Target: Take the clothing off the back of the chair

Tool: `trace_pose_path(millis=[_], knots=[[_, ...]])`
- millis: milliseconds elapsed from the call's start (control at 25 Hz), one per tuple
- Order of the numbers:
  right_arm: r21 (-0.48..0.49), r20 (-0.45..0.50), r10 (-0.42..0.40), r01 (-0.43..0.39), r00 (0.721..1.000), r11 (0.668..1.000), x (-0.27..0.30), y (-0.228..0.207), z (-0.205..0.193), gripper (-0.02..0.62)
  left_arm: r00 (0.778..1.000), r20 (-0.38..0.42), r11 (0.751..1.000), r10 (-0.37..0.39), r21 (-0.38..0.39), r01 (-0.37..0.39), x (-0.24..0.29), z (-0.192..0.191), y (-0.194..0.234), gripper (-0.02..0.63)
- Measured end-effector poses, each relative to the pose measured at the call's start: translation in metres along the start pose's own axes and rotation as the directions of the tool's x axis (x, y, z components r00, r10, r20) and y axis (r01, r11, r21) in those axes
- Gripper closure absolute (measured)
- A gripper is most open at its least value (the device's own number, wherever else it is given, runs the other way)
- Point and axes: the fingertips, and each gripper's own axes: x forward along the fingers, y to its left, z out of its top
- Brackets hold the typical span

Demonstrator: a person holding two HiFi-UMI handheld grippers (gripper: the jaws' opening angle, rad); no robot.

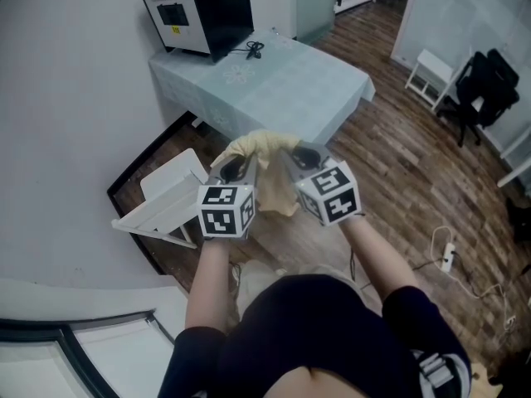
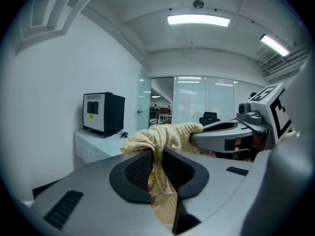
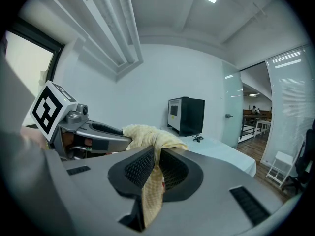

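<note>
Both the left tongs (image 2: 156,163) and the right tongs (image 3: 156,163) are nearly closed, each pinching a fold of the yellow garment (image 1: 267,149), which hangs bunched between them in the air. It looks clear of the white chair (image 1: 166,199) below, so the removal seems essentially done, with only setting it down left

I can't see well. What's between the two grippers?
A yellow cloth bridges the left gripper and right gripper, both clamping it, in the head view.

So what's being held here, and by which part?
The yellow garment: the left gripper and the right gripper each have jaws shut on a bunched fold of it, side by side, with cloth bridging between them and hanging below.
</note>
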Motion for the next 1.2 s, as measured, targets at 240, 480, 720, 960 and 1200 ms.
trace_pose_path(millis=[240, 480, 720, 960, 1200], knots=[[0.033, -0.04, 0.009, -0.008, 0.999, 0.999, 0.001, 0.005, -0.032, 0.552, 0.999, -0.034, 1.0, -0.01, -0.03, 0.009, 0.003, -0.03, -0.005, 0.551], [0.062, -0.069, 0.028, -0.024, 0.997, 0.998, 0.001, 0.016, -0.053, 0.552, 0.998, -0.054, 0.998, -0.022, -0.059, 0.019, 0.002, -0.057, -0.005, 0.551], [0.096, -0.102, 0.036, -0.026, 0.994, 0.995, -0.001, 0.025, -0.075, 0.552, 0.996, -0.083, 0.997, -0.032, -0.078, 0.026, 0.0, -0.079, -0.007, 0.551], [0.094, -0.112, 0.025, -0.014, 0.993, 0.995, -0.004, 0.026, -0.083, 0.552, 0.994, -0.097, 0.995, -0.046, -0.09, 0.037, -0.001, -0.087, -0.011, 0.551], [0.094, -0.099, 0.027, -0.018, 0.995, 0.995, -0.005, 0.027, -0.083, 0.552, 0.994, -0.095, 0.994, -0.05, -0.105, 0.04, -0.002, -0.087, -0.012, 0.551]])
